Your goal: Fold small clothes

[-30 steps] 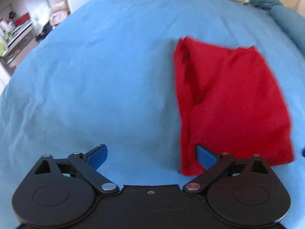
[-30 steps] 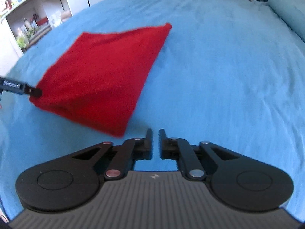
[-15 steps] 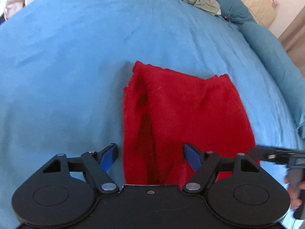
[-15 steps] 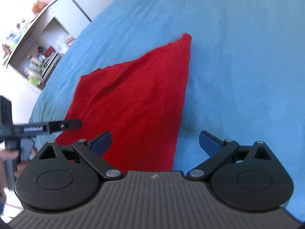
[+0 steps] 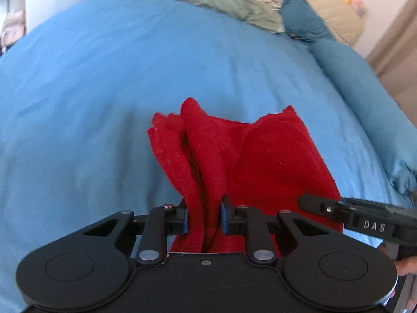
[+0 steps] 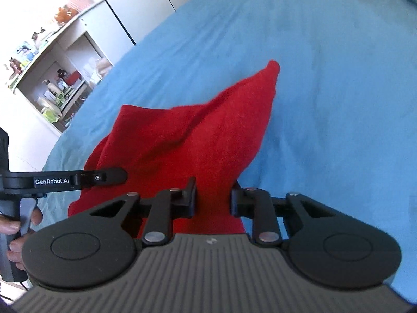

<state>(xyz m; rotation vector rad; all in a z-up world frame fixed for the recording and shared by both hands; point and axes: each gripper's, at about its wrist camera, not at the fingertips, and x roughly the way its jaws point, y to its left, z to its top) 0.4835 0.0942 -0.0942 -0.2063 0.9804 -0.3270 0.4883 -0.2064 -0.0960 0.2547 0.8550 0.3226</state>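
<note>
Left wrist: both hand-held grippers clamp red cloth (image 5: 273, 161), jaws just closed.

Red garment (image 5: 273, 161), plain fuzzy knit-like fabric, partly folded, on the blue bed cover. Near edge lifted off the bed and bunched into vertical pleats at its near-left corner; far corners stick up in points, right part lies smoother.

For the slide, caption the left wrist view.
Left gripper clamps the near edge of a red garment on a blue bedsheet.
</note>
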